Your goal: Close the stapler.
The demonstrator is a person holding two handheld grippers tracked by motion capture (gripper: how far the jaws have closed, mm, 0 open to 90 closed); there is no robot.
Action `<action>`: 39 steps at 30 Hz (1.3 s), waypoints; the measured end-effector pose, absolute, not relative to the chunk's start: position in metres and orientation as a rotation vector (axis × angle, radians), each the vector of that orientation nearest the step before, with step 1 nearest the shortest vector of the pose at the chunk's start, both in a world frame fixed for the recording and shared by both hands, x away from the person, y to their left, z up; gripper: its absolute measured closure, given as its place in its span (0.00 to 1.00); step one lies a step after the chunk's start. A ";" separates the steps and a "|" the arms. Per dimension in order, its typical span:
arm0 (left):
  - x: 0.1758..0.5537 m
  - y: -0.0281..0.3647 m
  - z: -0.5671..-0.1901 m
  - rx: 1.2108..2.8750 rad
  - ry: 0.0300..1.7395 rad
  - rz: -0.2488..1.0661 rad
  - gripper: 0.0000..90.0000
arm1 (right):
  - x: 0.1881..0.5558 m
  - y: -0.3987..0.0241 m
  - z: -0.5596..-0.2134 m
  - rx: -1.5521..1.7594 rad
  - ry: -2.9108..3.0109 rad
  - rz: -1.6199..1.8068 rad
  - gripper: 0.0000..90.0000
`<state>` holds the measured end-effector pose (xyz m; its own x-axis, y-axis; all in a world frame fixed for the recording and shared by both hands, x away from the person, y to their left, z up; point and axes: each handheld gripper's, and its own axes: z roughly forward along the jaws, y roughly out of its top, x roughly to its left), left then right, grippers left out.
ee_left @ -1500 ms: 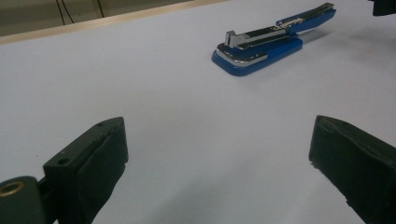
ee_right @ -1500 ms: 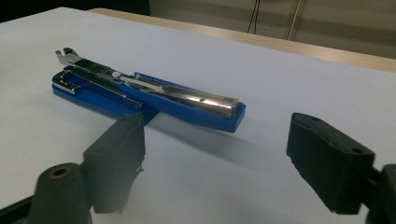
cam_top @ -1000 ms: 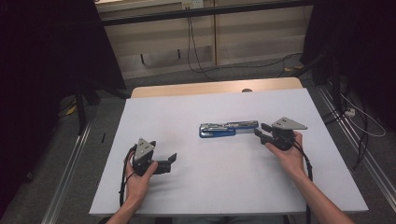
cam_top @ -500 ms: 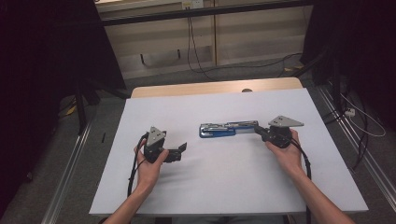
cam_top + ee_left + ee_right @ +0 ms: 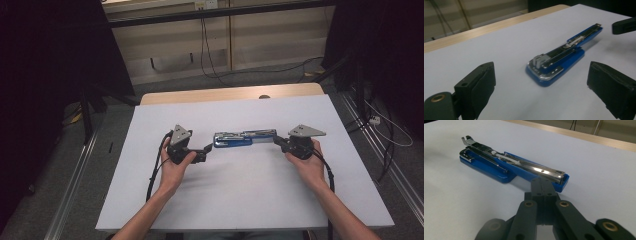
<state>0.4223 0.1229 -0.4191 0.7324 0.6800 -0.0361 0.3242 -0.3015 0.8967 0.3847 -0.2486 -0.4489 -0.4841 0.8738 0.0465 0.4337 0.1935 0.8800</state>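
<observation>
A blue stapler lies swung open flat on the white table, its metal magazine facing up. My right gripper is shut, and its tips rest against the stapler's right end. In the right gripper view the jaws are pressed together with no gap, right at the near blue end of the stapler. My left gripper stands open just left of the stapler. In the left gripper view the stapler lies ahead of the wide-apart jaws, beyond their tips and not touched. The right gripper's tip shows at the far end.
The white table top has a strip of bare wood along its far edge. Beyond it are a floor with cables and dark stands on both sides. Cables trail from both grippers along the person's forearms.
My left gripper has moved to the right and a little away from the person, up to the stapler's left end. The right hand has stayed at the stapler's right end.
</observation>
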 end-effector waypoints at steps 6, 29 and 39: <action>0.431 0.109 -0.422 1.906 0.756 0.429 0.09 | 0.384 -0.249 -0.449 1.215 2.006 1.233 1.00; 0.440 0.096 -0.434 1.918 0.743 0.326 0.52 | 0.386 -0.244 -0.452 1.197 2.023 1.217 1.00; 0.439 0.092 -0.438 1.943 0.753 0.271 0.78 | 0.386 -0.245 -0.452 1.192 2.033 1.223 1.00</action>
<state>0.4393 0.0924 -0.4379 0.7816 0.6101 -0.1296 0.3876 -0.3124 0.8673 0.3861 -0.2449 -0.4516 -0.5042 0.8630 0.0319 0.4326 0.2205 0.8742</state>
